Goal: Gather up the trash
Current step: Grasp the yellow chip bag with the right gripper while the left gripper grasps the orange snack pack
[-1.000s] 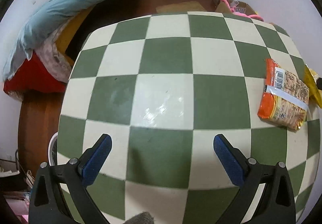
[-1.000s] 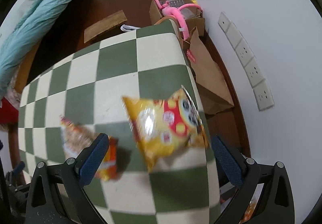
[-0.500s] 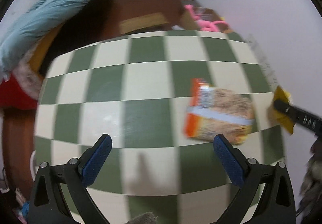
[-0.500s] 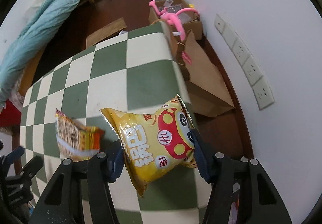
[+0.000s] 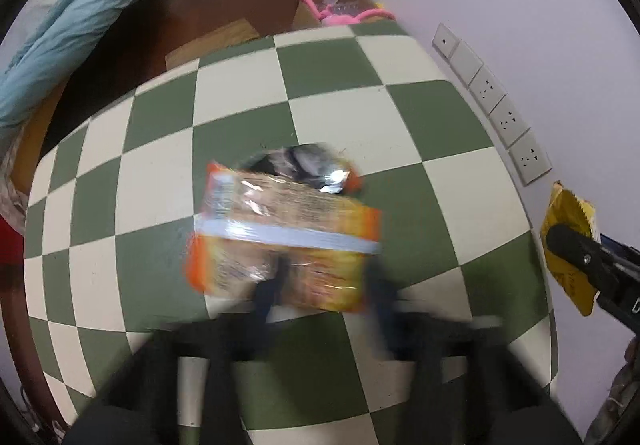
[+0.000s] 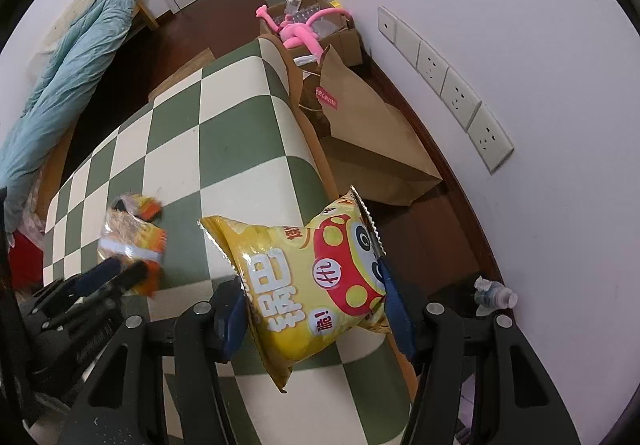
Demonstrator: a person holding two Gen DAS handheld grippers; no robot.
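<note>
An orange noodle packet [image 5: 280,225] lies on the green-and-cream checkered table [image 5: 340,85]. My left gripper [image 5: 320,291] is blurred, its fingers drawn in on the packet's near edge. The right wrist view shows the same grip [image 6: 120,273] on the packet [image 6: 132,229]. My right gripper [image 6: 314,309] is shut on a yellow chip bag [image 6: 304,277] and holds it up over the table's right edge [image 6: 312,149]. The left wrist view shows that bag [image 5: 568,249] at the far right, beyond the table edge.
A brown paper bag [image 6: 372,141] stands open on the floor between table and wall. Behind it is a cardboard box with a pink toy [image 6: 308,25]. A crushed plastic bottle [image 6: 492,295] lies by the wall. Wall sockets [image 6: 448,85] line the right. A bed with a blue duvet [image 6: 60,85] is on the left.
My left gripper swung right to the orange packet and its fingers narrowed onto it. My right gripper shut on the yellow bag and lifted it out past the table's right edge.
</note>
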